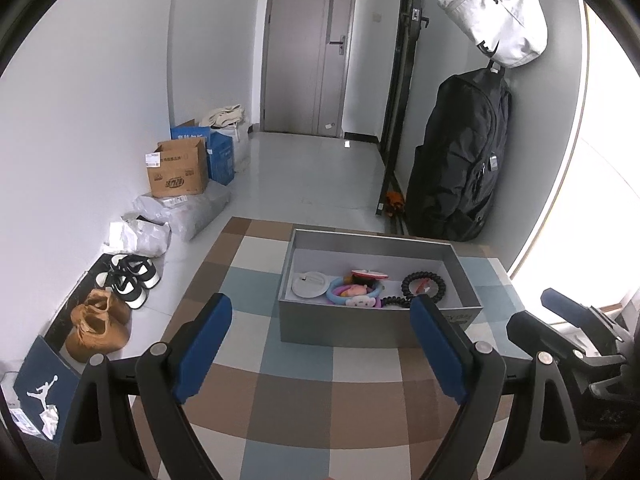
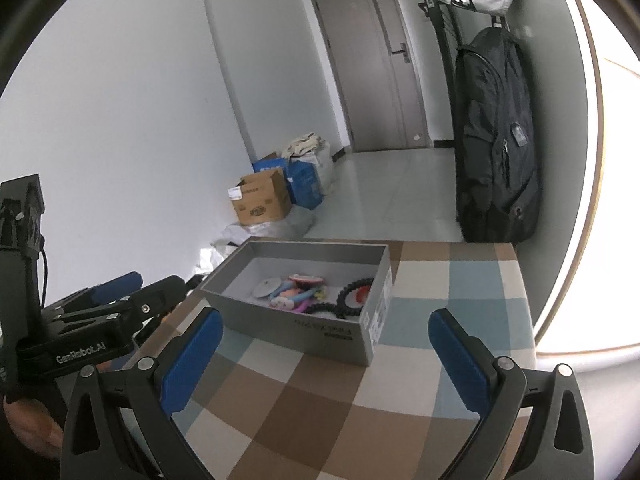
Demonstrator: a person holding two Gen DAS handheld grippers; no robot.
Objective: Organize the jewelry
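A grey open box (image 1: 344,326) stands on the checkered tabletop (image 1: 304,400). It holds a white round disc (image 1: 309,284), a blue ring with pink pieces (image 1: 352,292), a red-and-white piece (image 1: 370,274) and a black coiled band (image 1: 424,285). My left gripper (image 1: 320,328) is open and empty, just in front of the box. In the right wrist view the box (image 2: 304,320) sits ahead and left of my right gripper (image 2: 326,344), which is open and empty. The black coiled band (image 2: 352,298) lies at the box's right end.
The left gripper's body (image 2: 92,320) shows at the left of the right wrist view. Shoes (image 1: 128,280), cardboard boxes (image 1: 180,172) and plastic bags (image 1: 188,212) line the left wall. A black backpack (image 1: 460,160) hangs at the right, beyond the table's far edge.
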